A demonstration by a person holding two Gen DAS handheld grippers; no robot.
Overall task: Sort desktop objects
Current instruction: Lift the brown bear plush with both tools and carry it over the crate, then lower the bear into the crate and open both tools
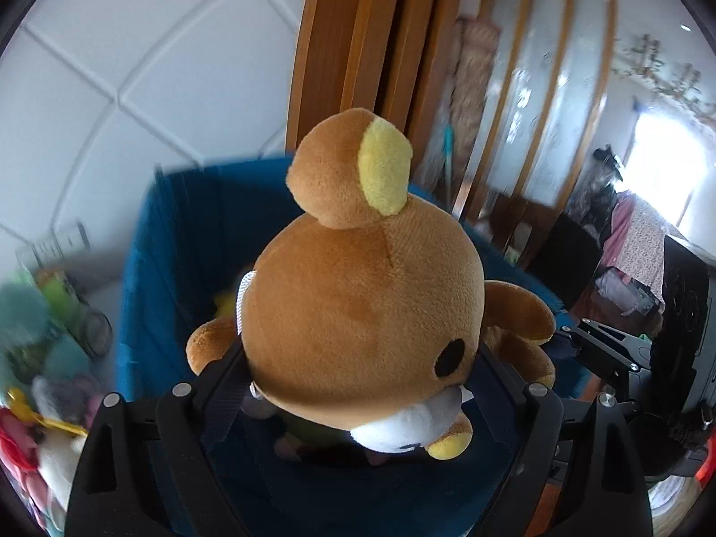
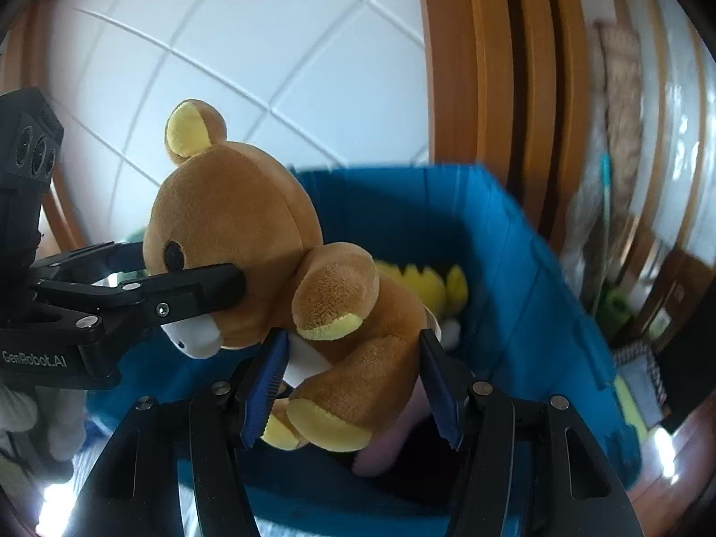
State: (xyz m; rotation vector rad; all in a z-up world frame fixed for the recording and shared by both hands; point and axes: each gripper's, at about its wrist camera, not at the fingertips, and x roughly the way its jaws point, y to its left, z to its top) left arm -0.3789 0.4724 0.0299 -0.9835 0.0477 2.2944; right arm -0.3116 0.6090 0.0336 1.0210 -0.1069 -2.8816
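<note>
Far left in the left wrist view, a blurred heap of soft toys [image 1: 40,385] crowds the table edge beside the blue bin [image 1: 179,241]. Left gripper [image 1: 358,385] is clamped on the bear's [image 1: 358,313] head, holding it above the open bin. The bear is brown plush with yellow inner ears, black eyes and a white muzzle. In the right wrist view, the right gripper [image 2: 353,376] brackets the bear's body; whether it is squeezing is unclear. A yellow toy [image 2: 425,286] lies inside the bin. Tiled wall [image 2: 268,67] behind, wooden frame [image 2: 483,89] to the right.
</note>
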